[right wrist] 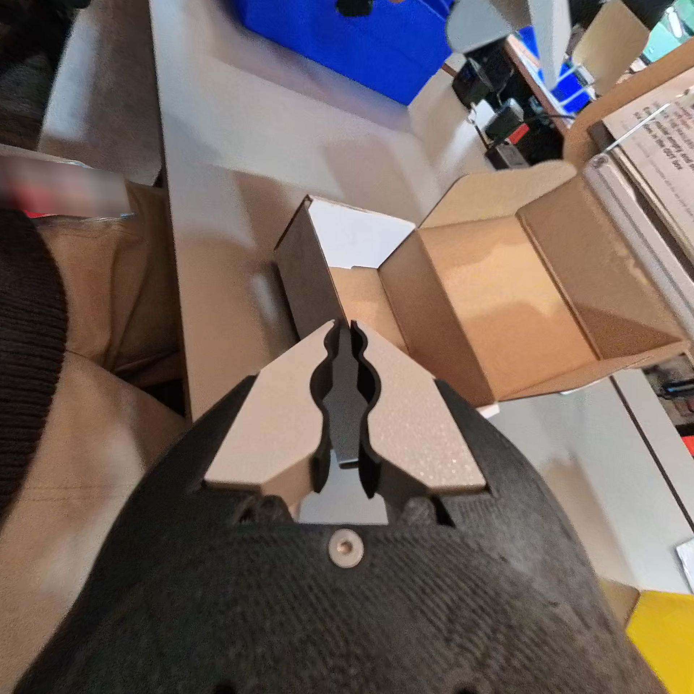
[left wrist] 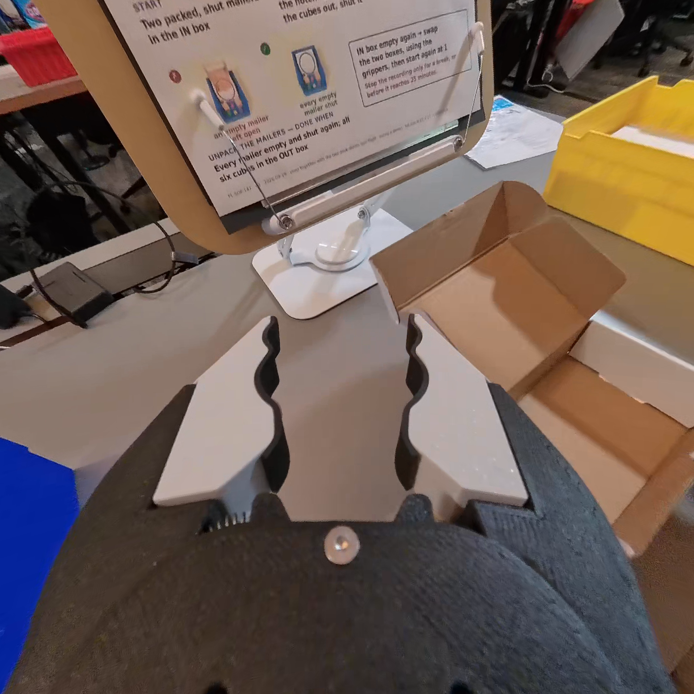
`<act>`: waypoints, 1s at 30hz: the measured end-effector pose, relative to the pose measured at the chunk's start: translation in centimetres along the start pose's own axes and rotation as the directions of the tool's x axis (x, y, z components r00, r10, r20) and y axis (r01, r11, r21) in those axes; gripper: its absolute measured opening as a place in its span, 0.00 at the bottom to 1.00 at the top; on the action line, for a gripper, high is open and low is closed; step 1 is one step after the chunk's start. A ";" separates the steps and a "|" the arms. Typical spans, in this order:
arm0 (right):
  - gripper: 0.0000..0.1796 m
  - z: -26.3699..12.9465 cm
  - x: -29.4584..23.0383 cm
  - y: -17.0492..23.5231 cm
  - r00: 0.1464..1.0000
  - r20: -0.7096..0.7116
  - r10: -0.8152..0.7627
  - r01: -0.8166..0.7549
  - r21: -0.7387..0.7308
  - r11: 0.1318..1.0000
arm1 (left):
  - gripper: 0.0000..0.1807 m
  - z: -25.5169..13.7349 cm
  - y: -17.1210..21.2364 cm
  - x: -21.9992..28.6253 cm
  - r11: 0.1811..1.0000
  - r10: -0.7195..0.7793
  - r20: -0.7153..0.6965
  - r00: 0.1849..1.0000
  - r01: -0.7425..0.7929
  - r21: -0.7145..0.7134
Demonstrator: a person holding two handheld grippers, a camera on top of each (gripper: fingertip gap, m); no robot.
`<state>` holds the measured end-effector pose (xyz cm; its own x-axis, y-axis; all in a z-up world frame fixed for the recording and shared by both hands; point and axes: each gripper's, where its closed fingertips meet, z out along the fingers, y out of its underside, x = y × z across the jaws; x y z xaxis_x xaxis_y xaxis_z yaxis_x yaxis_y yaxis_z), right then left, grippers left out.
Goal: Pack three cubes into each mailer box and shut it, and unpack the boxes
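Note:
An open mailer box (left wrist: 488, 319), brown inside and white outside, stands on the grey table right of my left gripper, its lid raised. The part of its inside that shows holds no cubes. My left gripper (left wrist: 341, 323) is open and empty, held over the table beside the box's left corner. In the right wrist view the same box (right wrist: 488, 293) lies ahead with its lid folded back. My right gripper (right wrist: 344, 323) is shut on the box's thin near wall (right wrist: 311, 270), which runs between the fingers. No cubes are in view.
An instruction board (left wrist: 300, 94) on a white stand (left wrist: 319, 289) rises behind the box. A yellow bin (left wrist: 619, 169) sits at the far right, a blue bin (left wrist: 33, 544) at the near left, also in the right wrist view (right wrist: 356, 45). A black adapter (left wrist: 75, 293) with cable lies left. A person's legs (right wrist: 75, 450) are close.

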<state>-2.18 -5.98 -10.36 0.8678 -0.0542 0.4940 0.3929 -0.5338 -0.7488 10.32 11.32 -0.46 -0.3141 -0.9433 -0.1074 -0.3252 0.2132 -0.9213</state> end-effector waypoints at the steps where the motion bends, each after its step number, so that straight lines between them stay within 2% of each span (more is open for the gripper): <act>1: 0.03 0.0 0.3 0.1 1.000 -0.016 0.003 -0.003 -0.005 1.000 | 0.37 -0.1 -0.1 0.1 1.000 0.013 0.004 1.000 -0.013 -0.001; 8: 0.05 0.2 1.2 0.7 0.997 -0.081 0.004 -0.005 -0.016 1.000 | 0.36 0.5 0.8 2.3 0.998 0.058 -0.019 0.998 -0.059 -0.037; 10: 0.14 0.0 1.4 0.1 0.995 -0.098 0.019 -0.018 0.011 1.000 | 0.36 0.6 1.0 2.5 0.996 0.078 -0.014 0.997 -0.078 -0.047; 12: 0.18 -0.3 1.9 -0.5 0.992 -0.116 0.043 -0.038 0.048 0.998 | 0.36 0.4 0.8 2.5 0.995 0.089 -0.006 0.996 -0.090 -0.046; 17: 0.19 -1.2 2.9 -2.0 0.984 -0.141 0.112 -0.092 0.141 0.986 | 0.36 -1.4 -0.4 0.4 0.997 0.083 0.053 0.995 -0.083 -0.012; 20: 0.18 -2.4 3.5 -3.5 0.971 -0.162 0.176 -0.138 0.221 0.965 | 0.36 -4.1 -0.2 -3.2 0.995 0.101 0.161 0.982 -0.098 -0.028; 22: 0.17 -3.0 3.0 -4.4 0.964 -0.131 0.230 -0.189 0.268 0.945 | 0.37 -6.9 1.6 -6.9 0.990 0.126 0.251 0.960 -0.104 -0.098; 26: 0.16 -4.0 1.4 -4.6 0.956 -0.086 0.280 -0.245 0.289 0.925 | 0.35 -14.5 8.6 -16.6 0.932 0.180 0.424 0.888 -0.015 -0.362; 29: 0.14 -3.8 0.6 -3.8 0.962 -0.096 0.257 -0.228 0.243 0.943 | 0.16 -20.4 14.8 -22.6 0.842 0.140 0.484 0.864 0.153 -0.517; 30: 0.13 -3.7 0.4 -3.6 0.963 -0.099 0.251 -0.224 0.229 0.947 | 0.15 -22.0 16.8 -24.0 0.804 0.098 0.501 0.860 0.229 -0.549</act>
<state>-4.39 -7.20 -5.81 0.9041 -0.2699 0.3313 0.2479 -0.3003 -0.9211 -7.22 43.16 -5.14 0.1453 -0.9177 -0.3696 -0.8231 0.0952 -0.5599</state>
